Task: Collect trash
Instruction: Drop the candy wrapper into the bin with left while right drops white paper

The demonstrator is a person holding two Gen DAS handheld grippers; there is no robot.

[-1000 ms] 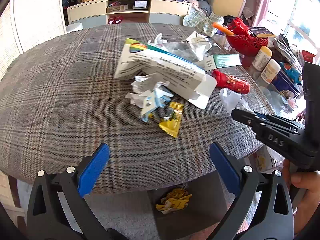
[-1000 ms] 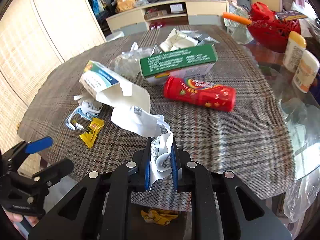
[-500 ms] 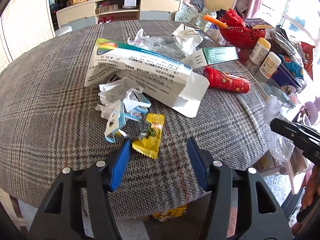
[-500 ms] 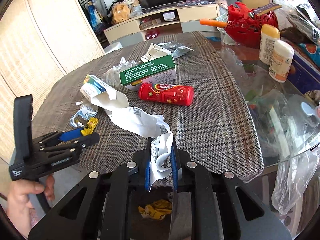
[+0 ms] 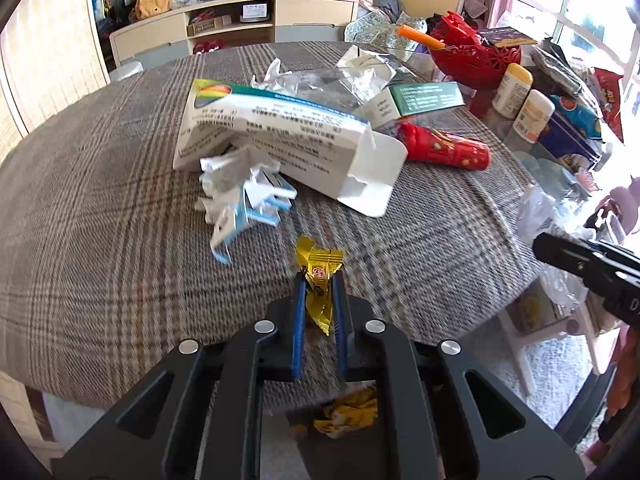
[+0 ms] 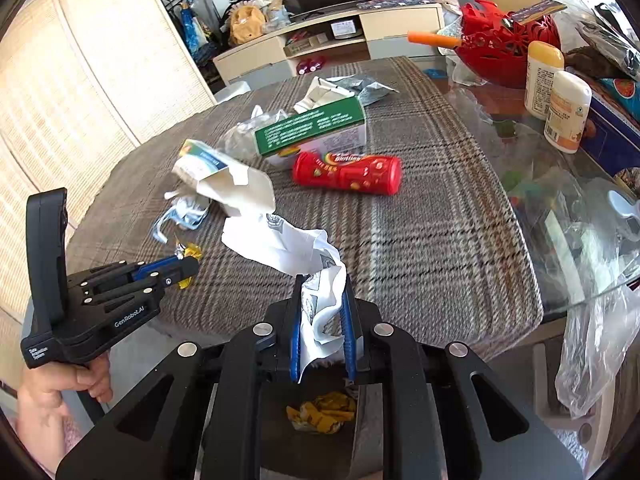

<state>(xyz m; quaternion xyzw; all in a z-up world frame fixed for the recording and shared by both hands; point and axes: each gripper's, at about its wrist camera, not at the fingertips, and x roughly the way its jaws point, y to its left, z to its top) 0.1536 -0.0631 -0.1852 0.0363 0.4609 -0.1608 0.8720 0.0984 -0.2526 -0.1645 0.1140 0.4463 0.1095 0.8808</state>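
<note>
While its jaws are closing, the left gripper point(image 5: 317, 300) has the yellow wrapper point(image 5: 319, 280) between its pads at the near table edge, long axis running along the fingers; the bin point(image 5: 348, 412) lies directly below.

From the right wrist, the right gripper point(image 6: 321, 312) holds white paper point(image 6: 320, 280) clamped, above the same bin point(image 6: 324, 408).

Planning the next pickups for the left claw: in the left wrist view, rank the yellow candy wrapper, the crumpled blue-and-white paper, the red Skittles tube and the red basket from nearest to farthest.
1. yellow candy wrapper: between the closing pads of the left claw.
2. crumpled blue-and-white paper: ahead, slightly left.
3. red Skittles tube: farther, to the right.
4. red basket: far right, at the table's back.
</note>
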